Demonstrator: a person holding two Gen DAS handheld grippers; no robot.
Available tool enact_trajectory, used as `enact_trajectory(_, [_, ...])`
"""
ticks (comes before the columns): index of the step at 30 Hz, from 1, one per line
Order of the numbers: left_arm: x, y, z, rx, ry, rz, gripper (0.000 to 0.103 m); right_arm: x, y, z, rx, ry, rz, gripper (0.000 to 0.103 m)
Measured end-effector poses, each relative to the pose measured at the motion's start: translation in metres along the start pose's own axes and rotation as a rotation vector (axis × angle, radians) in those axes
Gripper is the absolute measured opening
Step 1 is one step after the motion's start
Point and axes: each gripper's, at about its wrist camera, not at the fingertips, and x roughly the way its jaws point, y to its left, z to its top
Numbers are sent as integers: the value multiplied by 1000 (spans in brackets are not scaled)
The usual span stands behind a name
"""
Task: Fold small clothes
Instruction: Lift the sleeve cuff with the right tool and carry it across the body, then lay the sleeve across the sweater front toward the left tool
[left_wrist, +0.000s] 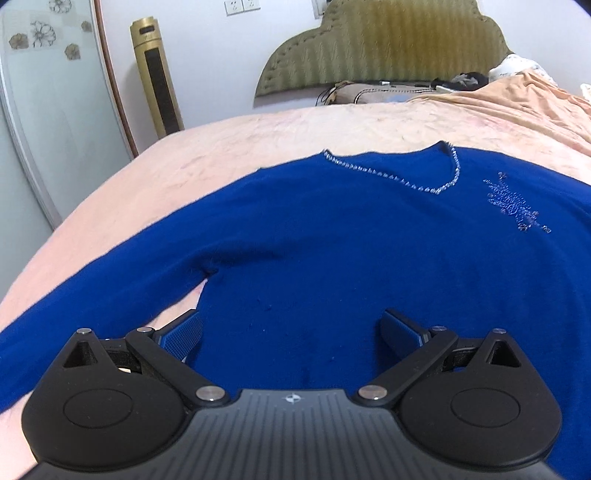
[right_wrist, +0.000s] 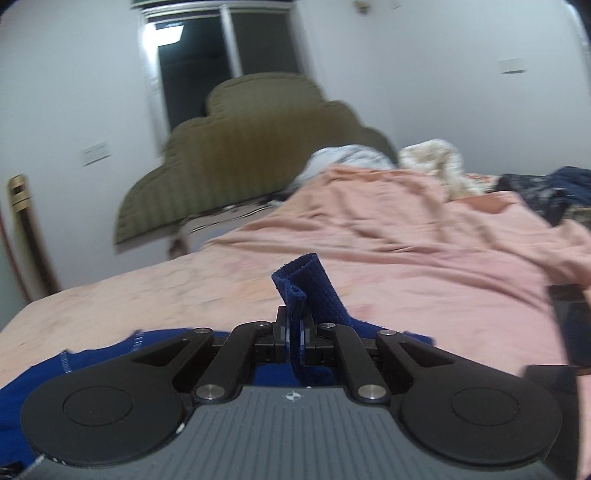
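Note:
A royal-blue sweater (left_wrist: 332, 236) lies spread flat on the pink bed (left_wrist: 221, 144), its beaded V-neck (left_wrist: 436, 190) pointing away from me and one sleeve running to the lower left. My left gripper (left_wrist: 291, 334) is open and empty, low over the sweater's body by the armpit. In the right wrist view my right gripper (right_wrist: 295, 330) is shut on a ribbed cuff of the blue sweater (right_wrist: 310, 288), which sticks up between the fingers. More of the sweater (right_wrist: 92, 350) lies below at the left.
A padded olive headboard (left_wrist: 388, 48) stands at the far end, with a gold tower fan (left_wrist: 157, 77) and a glass door at the left. A rumpled pink blanket (right_wrist: 424, 229), pillows and dark clothes (right_wrist: 554, 192) lie on the bed's far right.

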Motion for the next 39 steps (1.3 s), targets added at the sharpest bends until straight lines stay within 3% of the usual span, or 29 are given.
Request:
enact_trajectory(10, [6, 11, -11, -87, -9, -62, 103, 47, 65, -6, 10, 148, 139, 10])
enact_trajectory(16, [6, 10, -12, -96, -10, -59, 103, 66, 78, -25, 124, 213, 177, 10])
enact_trajectory(29, [6, 10, -13, -99, -12, -60, 103, 98, 100, -75, 78, 319, 130, 10])
enact_trajectory(34, [6, 11, -12, -101, -14, -59, 103, 96, 112, -90, -51, 258, 93, 15])
enact_trajectory(39, [7, 11, -12, -101, -15, -56, 103, 95, 110, -89, -46, 260, 108, 16])
